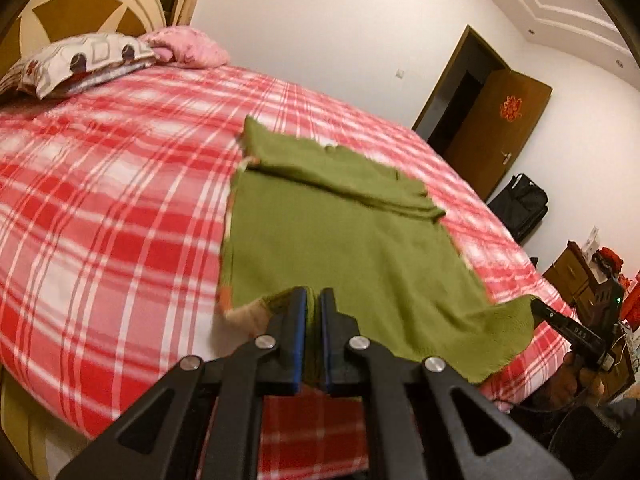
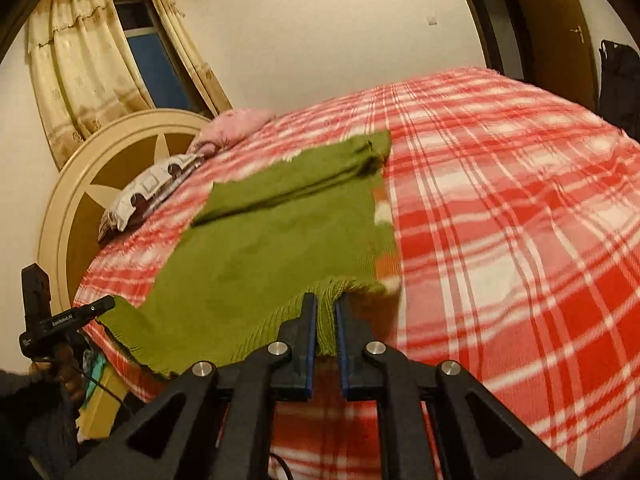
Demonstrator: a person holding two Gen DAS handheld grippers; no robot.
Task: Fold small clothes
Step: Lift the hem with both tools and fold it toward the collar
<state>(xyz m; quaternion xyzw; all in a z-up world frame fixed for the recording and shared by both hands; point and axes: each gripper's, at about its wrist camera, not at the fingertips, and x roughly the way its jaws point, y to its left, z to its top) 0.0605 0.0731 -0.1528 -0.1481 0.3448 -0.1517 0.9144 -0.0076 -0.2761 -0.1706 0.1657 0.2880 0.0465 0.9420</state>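
Note:
A green knitted sweater point(image 1: 340, 236) lies spread on the red plaid bedspread point(image 1: 100, 208), its sleeves folded across the far part. My left gripper point(image 1: 314, 300) is shut on the near left corner of the ribbed hem, which is raised off the bed. In the right wrist view the same sweater point(image 2: 272, 248) stretches away from me, and my right gripper point(image 2: 326, 308) is shut on the hem's near right corner. Each gripper shows in the other's view: the right one point(image 1: 568, 328) at the hem's far end, the left one point(image 2: 76, 318) at the lower left.
A patterned pillow point(image 1: 76, 60) and a pink one point(image 1: 188, 46) lie at the headboard point(image 2: 120, 152). A brown door point(image 1: 496, 128) stands open, with a black bag point(image 1: 520, 204) beside it. Curtains point(image 2: 80, 60) frame a window. A person's hand point(image 1: 576, 380) holds the right gripper.

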